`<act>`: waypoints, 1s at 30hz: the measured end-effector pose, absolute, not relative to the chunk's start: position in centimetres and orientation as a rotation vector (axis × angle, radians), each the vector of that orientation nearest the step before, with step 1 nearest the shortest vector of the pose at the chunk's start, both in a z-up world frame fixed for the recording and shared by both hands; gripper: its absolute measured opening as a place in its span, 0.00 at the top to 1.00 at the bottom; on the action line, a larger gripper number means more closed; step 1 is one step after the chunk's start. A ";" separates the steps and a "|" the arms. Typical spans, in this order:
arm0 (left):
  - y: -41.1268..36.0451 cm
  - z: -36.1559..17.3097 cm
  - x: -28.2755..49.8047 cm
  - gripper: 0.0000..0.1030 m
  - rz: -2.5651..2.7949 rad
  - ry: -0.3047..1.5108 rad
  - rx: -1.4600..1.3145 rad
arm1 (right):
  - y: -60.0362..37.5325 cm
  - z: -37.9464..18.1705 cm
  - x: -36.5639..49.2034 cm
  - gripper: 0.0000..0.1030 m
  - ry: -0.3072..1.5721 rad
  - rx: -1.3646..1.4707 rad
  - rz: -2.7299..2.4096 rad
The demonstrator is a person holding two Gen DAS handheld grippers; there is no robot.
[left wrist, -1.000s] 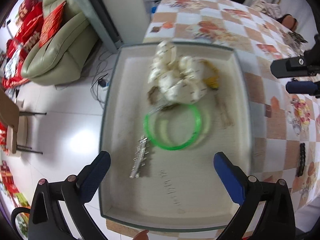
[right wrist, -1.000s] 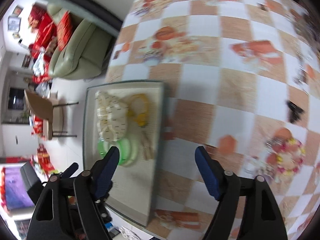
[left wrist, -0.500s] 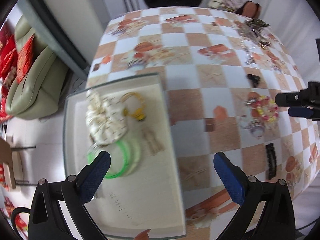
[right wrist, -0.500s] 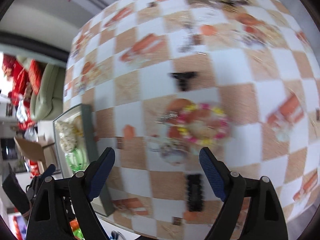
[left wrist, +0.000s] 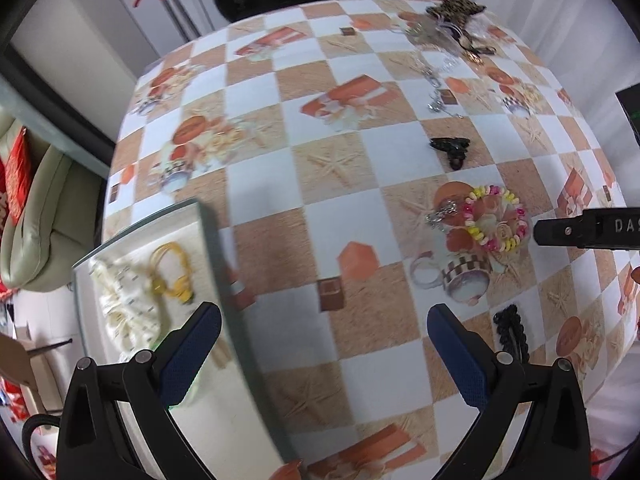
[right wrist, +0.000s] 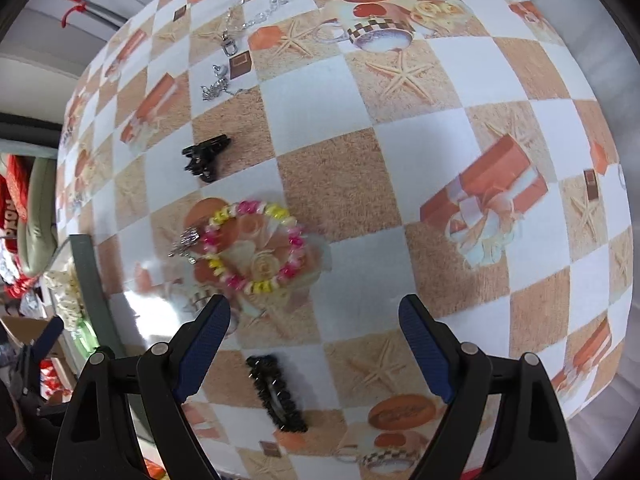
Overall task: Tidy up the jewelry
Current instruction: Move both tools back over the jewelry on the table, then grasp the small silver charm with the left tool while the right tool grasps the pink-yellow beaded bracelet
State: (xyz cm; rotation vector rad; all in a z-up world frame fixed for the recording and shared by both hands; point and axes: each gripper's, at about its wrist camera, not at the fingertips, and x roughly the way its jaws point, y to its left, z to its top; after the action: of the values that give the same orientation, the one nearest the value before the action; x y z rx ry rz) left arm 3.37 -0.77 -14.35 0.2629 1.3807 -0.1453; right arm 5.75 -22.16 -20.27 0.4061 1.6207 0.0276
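The tray (left wrist: 208, 240) sits at the lower left of the left view, already holding pieces. The right gripper (right wrist: 314, 334) and left gripper (left wrist: 324, 350) both gape wide and empty. The beaded bracelet (right wrist: 252, 246), left of centre, is best straddled across one side of its ring, avoiding the silver charm (right wrist: 185, 242).

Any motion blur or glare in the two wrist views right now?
Left wrist: heavy fisheye bending; tray and its contents smeared, far tablecloth fairly sharp. Right wrist: beaded bracelet slightly soft, a bright glare patch on the cloth beside the left claw finger; black hair clip crisp.
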 end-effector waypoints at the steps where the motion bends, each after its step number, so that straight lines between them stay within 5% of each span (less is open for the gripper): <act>1: -1.1 -14.8 3.6 0.00 -0.150 1.386 0.267 | -22.0 -20.5 5.9 0.14 1.621 0.390 0.029; 19: -5.9 -20.4 7.6 0.00 -0.278 1.412 0.310 | -17.7 -21.8 7.4 0.48 1.547 0.019 0.051; 30: -7.8 -21.8 8.9 0.00 -0.305 1.399 0.322 | -18.6 -21.5 6.6 0.56 1.524 0.014 0.059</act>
State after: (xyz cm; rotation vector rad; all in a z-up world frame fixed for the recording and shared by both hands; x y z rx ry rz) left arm 8.88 -7.79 -21.75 0.3217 1.3987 -0.3054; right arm 6.63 -18.56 -21.53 0.0137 1.5240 0.0592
